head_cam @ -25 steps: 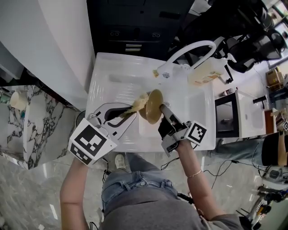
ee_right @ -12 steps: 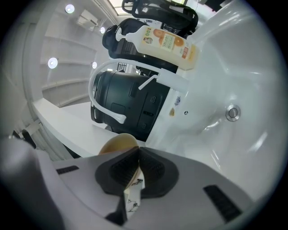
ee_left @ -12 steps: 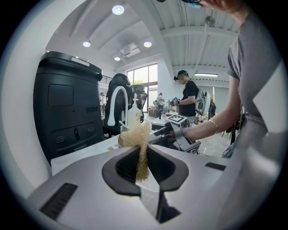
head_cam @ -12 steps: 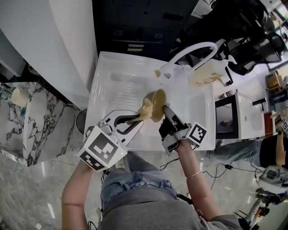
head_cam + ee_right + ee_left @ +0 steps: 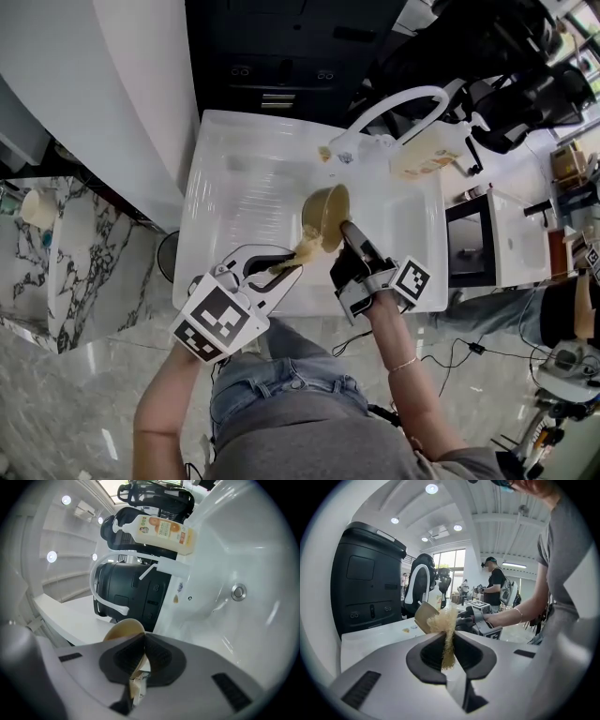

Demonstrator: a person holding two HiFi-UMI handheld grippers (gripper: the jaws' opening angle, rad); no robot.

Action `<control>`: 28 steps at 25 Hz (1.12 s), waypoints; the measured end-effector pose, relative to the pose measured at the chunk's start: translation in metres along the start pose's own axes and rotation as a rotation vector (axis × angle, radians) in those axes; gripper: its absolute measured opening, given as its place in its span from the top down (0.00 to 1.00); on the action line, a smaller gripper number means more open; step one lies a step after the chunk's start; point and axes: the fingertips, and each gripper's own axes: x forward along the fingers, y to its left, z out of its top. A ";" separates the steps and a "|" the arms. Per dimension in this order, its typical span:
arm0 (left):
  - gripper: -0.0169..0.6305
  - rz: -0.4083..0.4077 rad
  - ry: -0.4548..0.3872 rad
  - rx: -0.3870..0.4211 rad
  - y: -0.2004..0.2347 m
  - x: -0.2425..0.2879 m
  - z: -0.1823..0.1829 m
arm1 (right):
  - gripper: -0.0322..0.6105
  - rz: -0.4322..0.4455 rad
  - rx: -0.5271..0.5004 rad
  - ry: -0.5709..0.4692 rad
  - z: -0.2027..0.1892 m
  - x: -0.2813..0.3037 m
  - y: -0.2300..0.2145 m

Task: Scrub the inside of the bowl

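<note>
Tan fibres of a scrubber (image 5: 443, 620) stand pinched between the closed jaws of the left gripper (image 5: 447, 644), with a loose tuft sticking out past the tips toward the bowl (image 5: 423, 616). The right gripper (image 5: 140, 651) has its jaws almost together, clamped on the thin wall of the same brown bowl (image 5: 123, 630), whose rim rises just beyond them. In the head view the bowl (image 5: 326, 216) hangs tilted near the middle of the frame, over the white sink (image 5: 244, 178). The scrubber (image 5: 305, 248) sits at the bowl's lower left edge, with the left gripper (image 5: 281, 269) below it and the right gripper (image 5: 349, 232) at the bowl's lower right. Both tools are in hand and brought together, so I judge the scrubbing to be under way rather than finished. No foam or water shows, and nothing tells how much of the inside has been covered. Most of the bowl's interior is turned away from every camera, so its cleanliness cannot be read. Whether the fibres actually touch the inner wall or only the rim cannot be told either. A pale scrap low between the right jaws is too unclear to name. A soap bottle (image 5: 427, 155) lies at the upper right by the faucet (image 5: 398, 103).
</note>
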 end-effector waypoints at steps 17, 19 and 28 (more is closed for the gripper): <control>0.90 0.090 -0.233 -0.197 0.118 -0.014 0.022 | 0.93 0.155 0.136 0.103 -0.022 0.011 0.032; 0.90 -0.021 -0.305 -0.173 0.115 -0.008 0.039 | 0.93 0.176 0.165 0.127 -0.029 0.012 0.034; 0.90 -0.374 -0.303 -0.102 0.088 0.012 0.050 | 0.93 0.225 0.202 0.226 -0.038 0.006 0.035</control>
